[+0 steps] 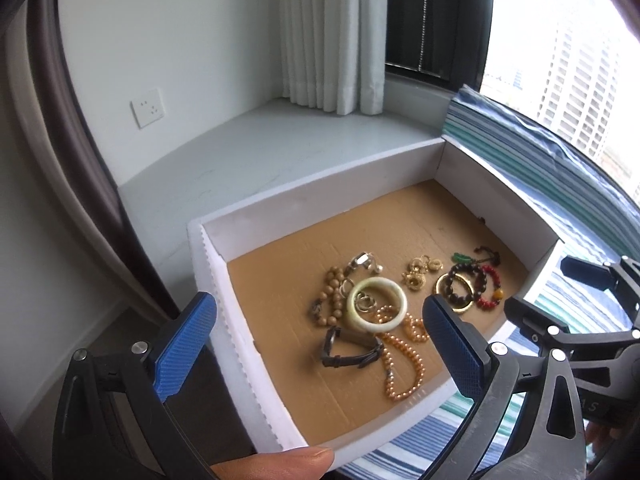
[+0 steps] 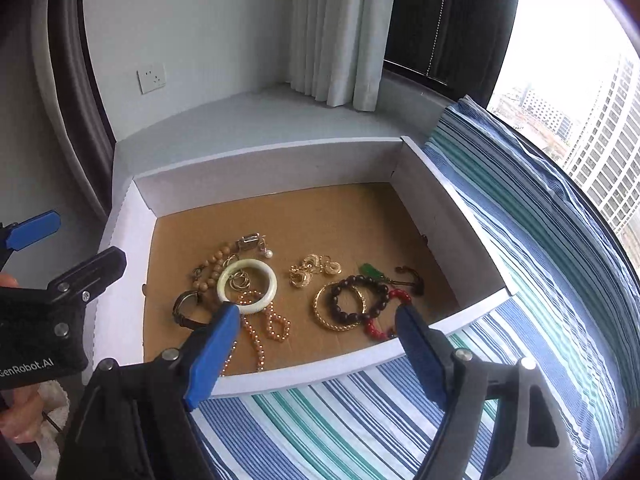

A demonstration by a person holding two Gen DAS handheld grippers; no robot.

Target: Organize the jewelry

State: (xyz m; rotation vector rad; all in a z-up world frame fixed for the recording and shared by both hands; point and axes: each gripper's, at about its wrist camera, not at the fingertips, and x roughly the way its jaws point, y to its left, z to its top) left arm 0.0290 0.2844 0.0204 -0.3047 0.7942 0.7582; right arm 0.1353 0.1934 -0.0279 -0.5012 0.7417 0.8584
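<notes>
A white box [image 1: 320,184] [image 2: 264,160] with a brown cardboard floor holds a heap of jewelry. In it lie a pale jade bangle [image 1: 394,312] [image 2: 262,274], an orange pearl necklace [image 1: 404,364] [image 2: 272,326], a dark watch [image 1: 348,350] [image 2: 186,310], tan beads [image 1: 334,284], gold earrings [image 1: 420,274] [image 2: 314,270], a gold bangle with a dark bead bracelet [image 1: 460,290] [image 2: 352,300] and red beads [image 1: 490,292] [image 2: 380,328]. My left gripper [image 1: 320,330] is open above the box's near side. My right gripper [image 2: 318,328] is open over the box's front edge. Both are empty.
The box rests on a blue, green and white striped cloth [image 2: 360,420] [image 1: 580,184] beside a grey window ledge [image 1: 240,152]. A white curtain [image 1: 332,32] and a wall socket [image 1: 148,107] are behind. A thumb [image 1: 280,464] touches the box's near corner.
</notes>
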